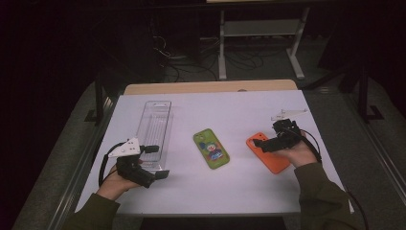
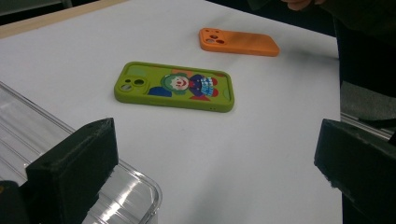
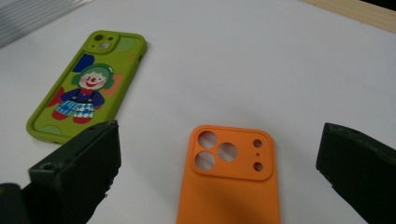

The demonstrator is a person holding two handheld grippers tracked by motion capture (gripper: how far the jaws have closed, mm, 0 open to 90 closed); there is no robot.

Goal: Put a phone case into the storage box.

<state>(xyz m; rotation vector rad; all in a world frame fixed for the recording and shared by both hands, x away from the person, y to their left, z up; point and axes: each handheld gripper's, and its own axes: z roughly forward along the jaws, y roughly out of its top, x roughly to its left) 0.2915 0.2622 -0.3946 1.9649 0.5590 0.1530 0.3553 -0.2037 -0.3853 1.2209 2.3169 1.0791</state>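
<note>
A green phone case with a clown picture (image 1: 211, 148) (image 2: 175, 87) (image 3: 85, 88) lies flat at the middle of the white table. An orange phone case (image 1: 268, 153) (image 2: 238, 41) (image 3: 231, 177) lies to its right, camera holes up. My right gripper (image 1: 261, 140) (image 3: 219, 163) hovers open just over the orange case, jaws either side of its camera end. My left gripper (image 1: 155, 162) (image 2: 215, 163) stands open at the near end of a clear plastic tray (image 1: 154, 130) (image 2: 116, 196), its jaws pointing toward the green case.
The white table top (image 1: 239, 112) has a wooden strip (image 1: 210, 86) along its far edge. Beyond it stand a desk frame (image 1: 258, 33) and cables on a dark floor. Bare table surface lies between the cases and the near edge.
</note>
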